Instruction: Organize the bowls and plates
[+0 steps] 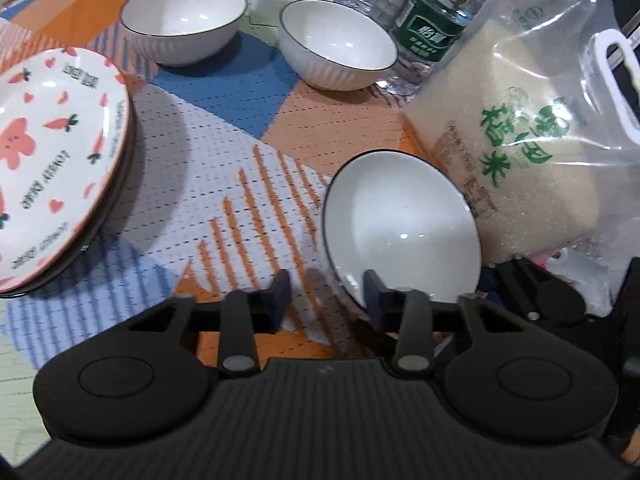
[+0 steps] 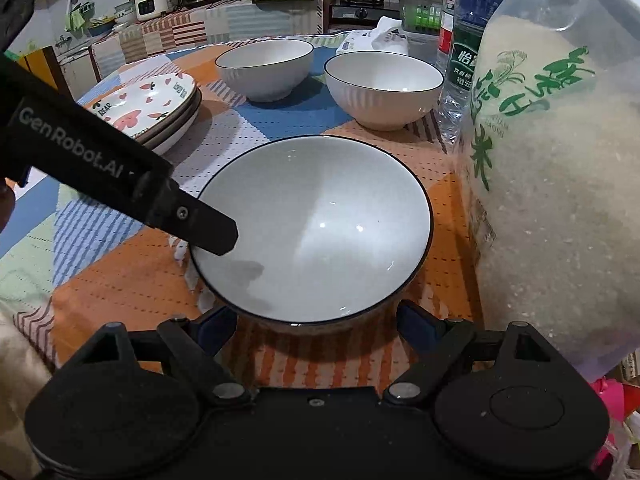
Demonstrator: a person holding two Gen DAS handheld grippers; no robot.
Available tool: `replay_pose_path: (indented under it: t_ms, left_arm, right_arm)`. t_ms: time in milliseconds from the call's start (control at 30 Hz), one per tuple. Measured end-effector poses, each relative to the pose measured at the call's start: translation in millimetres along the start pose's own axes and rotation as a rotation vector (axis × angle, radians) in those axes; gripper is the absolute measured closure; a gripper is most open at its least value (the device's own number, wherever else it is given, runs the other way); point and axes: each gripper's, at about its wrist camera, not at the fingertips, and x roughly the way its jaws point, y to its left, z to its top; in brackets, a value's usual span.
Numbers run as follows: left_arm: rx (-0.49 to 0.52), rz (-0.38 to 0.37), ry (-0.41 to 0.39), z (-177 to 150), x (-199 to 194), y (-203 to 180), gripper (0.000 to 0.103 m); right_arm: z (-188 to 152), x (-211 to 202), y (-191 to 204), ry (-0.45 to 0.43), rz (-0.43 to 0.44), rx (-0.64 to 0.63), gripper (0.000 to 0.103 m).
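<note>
Two grippers work the nearest bowl (image 2: 316, 224) beside the rice bag (image 2: 560, 184): left gripper (image 1: 327, 296) spread across its rim, right gripper (image 2: 318, 322) released, straddling it.

The table (image 2: 132, 288) wears a patchwork cloth of orange, blue and white. Just ahead of the right jaws sits a white bowl (image 2: 316, 224); the left jaws' right finger reaches over its rim. Beyond it stand two more bowls, one left (image 2: 264, 66) and one right (image 2: 384, 88). Far left of the jaws lies a plate stack (image 2: 160, 108). Right of them stands a rice bag (image 2: 560, 184), with bottles (image 2: 460, 56) and a tissue pack (image 2: 372, 42) behind.
</note>
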Motion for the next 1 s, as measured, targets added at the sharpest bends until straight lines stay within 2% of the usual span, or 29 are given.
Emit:
replay_pose_path:
  t_ms: [67, 333, 433, 733, 1000]
  left_arm:
    - [-0.005, -0.027, 0.005, 1, 1, -1, 0.083]
    - [-0.018, -0.036, 0.019, 0, -8, 3, 0.084]
    - [-0.042, -0.037, 0.02, 1, -18, 10, 0.084]
    - [-0.063, 0.049, -0.032, 1, -54, 30, 0.084]
    - [-0.129, 0.091, -0.046, -4, -58, 55, 0.083]
  right_arm:
    - [1, 4, -2, -0.003, -0.005, 0.007, 0.013]
    - [4, 3, 9, -0.036, -0.009, -0.035, 0.015]
    - [6, 0, 10, -0.038, 0.029, -0.014, 0.015]
    - [30, -3, 39, -0.082, 0.09, -0.112, 0.015]
    - [43, 13, 59, -0.106, 0.158, -0.232, 0.016]
